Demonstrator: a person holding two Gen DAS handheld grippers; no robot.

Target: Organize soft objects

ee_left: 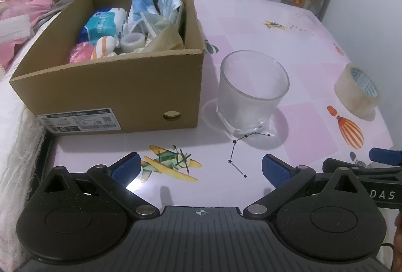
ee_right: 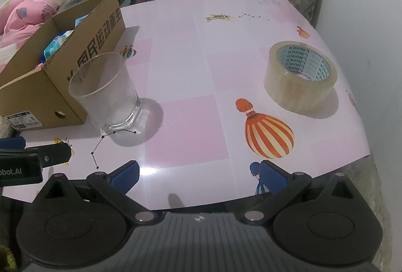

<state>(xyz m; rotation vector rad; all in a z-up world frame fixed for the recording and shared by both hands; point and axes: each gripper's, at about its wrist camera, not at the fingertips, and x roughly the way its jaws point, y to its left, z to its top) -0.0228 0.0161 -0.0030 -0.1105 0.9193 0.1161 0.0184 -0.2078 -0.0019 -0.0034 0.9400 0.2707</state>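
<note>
- Table with a pale pink and lilac checked cloth [ee_left: 289, 28], printed with aeroplanes, hot-air balloons and star lines; it carries everything below; its near edge runs under both grippers.
- Open brown cardboard shoebox [ee_left: 120, 86] on the table's left part, printed label and round hole on its near end wall; black printed characters on its long side in the right wrist view [ee_right: 98, 45].
- Soft objects inside the box: blue and white soft packs [ee_left: 105, 23] toward the far side, a pink soft item [ee_left: 80, 53] at the near left corner, an orange and white striped one [ee_left: 104, 45] just beside it, crumpled clear wrapping [ee_left: 160, 28] on the right; a small white roll [ee_left: 132, 41] sits among them.
- Frosted clear glass tumbler [ee_left: 251, 93], upright, just beside the box's near right corner; contact with the box cannot be told.
- Roll of clear packing tape with a blue printed core [ee_right: 300, 78], lying flat, well apart from the tumbler on the table's right side.
- Left gripper [ee_left: 201, 169]: blue-padded fingers spread wide apart, nothing between them; low over the near table edge, facing box and tumbler.
- Right gripper [ee_right: 199, 174]: fingers likewise spread, holding nothing; over the near edge beside the printed balloon.
</note>
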